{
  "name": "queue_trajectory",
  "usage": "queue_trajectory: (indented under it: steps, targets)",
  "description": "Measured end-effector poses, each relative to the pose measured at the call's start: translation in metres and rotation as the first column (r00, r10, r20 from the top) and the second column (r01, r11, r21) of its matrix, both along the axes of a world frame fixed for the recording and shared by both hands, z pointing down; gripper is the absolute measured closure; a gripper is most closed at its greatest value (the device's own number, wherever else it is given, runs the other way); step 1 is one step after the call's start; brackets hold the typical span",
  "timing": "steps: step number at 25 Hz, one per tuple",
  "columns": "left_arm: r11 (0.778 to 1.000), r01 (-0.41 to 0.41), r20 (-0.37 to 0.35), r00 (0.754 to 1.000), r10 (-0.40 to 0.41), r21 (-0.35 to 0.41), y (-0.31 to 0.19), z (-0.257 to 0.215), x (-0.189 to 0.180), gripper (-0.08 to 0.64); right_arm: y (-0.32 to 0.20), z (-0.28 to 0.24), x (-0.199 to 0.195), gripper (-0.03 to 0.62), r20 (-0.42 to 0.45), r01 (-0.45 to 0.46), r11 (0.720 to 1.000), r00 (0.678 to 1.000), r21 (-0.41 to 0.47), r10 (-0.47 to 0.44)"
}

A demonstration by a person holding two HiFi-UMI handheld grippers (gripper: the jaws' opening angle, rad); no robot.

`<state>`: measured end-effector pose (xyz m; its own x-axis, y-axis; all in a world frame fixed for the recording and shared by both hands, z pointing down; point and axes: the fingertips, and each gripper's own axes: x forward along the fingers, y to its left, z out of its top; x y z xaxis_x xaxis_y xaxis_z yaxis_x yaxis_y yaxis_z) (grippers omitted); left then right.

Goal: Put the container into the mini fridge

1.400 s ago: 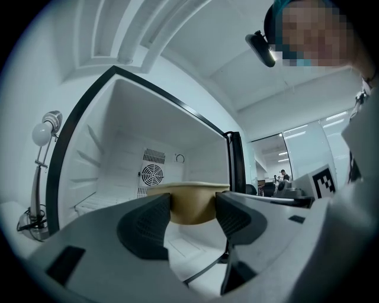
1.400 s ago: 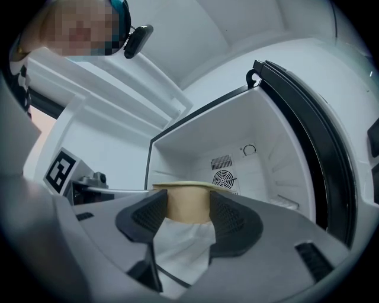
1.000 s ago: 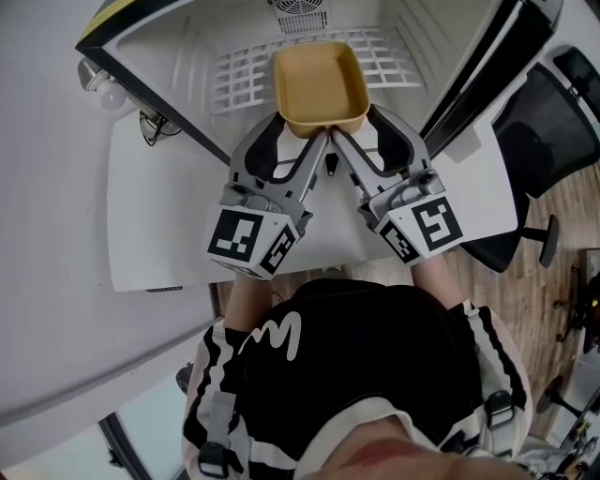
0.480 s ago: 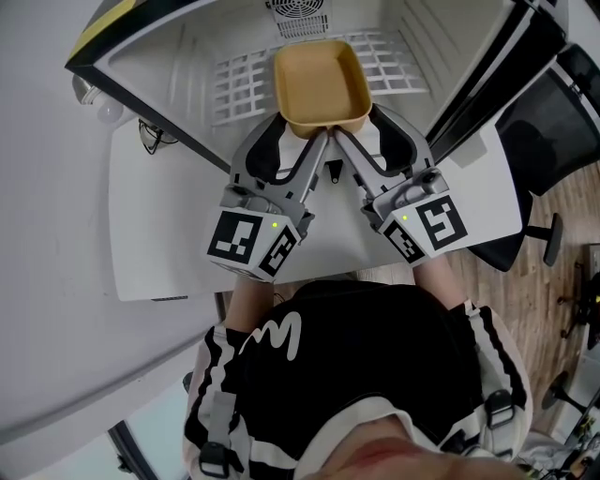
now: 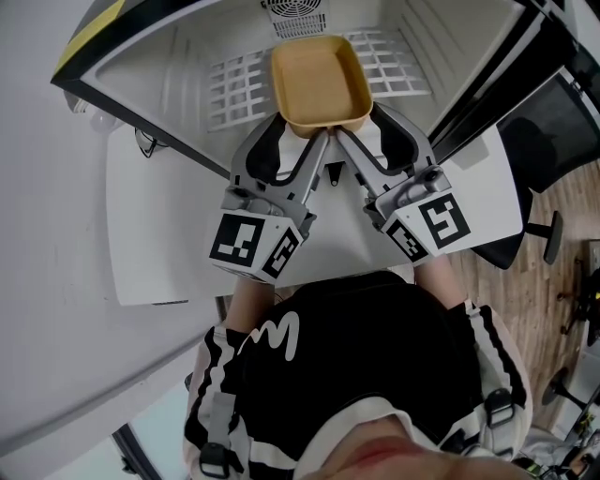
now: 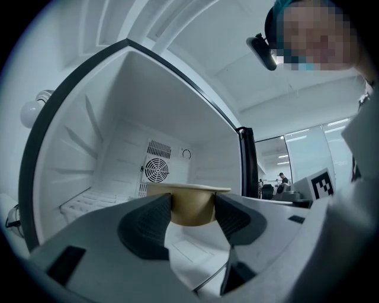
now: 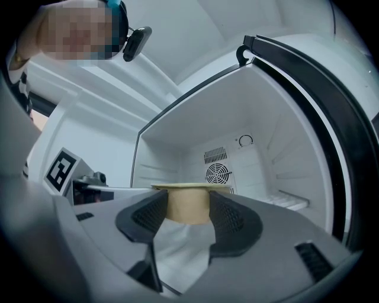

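Grippers numbered two: left gripper and right gripper each clamped one tan container at upper centre, inside one mini fridge.

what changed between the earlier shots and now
The tan rectangular plastic container edged slightly deeper into the open white mini fridge, toward the rear fan, carried by the left tongs and right tongs. Both tongs stay shut on its near edge; nothing was let go.
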<state>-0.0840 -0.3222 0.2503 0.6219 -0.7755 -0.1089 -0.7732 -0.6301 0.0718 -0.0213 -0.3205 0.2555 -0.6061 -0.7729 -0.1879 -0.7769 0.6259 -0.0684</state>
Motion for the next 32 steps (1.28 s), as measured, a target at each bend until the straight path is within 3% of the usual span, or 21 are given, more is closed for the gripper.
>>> queue_trajectory:
  steps: [10, 32]
  targets:
    - [0.999, 0.035, -0.010, 0.999, -0.035, -0.019, -0.008, -0.001, 0.003, 0.324, -0.011, -0.001, 0.003, 0.362, -0.006, 0.045, 0.999, 0.999, -0.022, -0.046]
    - [0.999, 0.029, -0.026, 0.999, -0.030, -0.040, -0.029, 0.000, 0.003, 0.324, -0.031, -0.001, 0.003, 0.361, -0.016, 0.016, 0.998, 1.000, -0.061, -0.018]
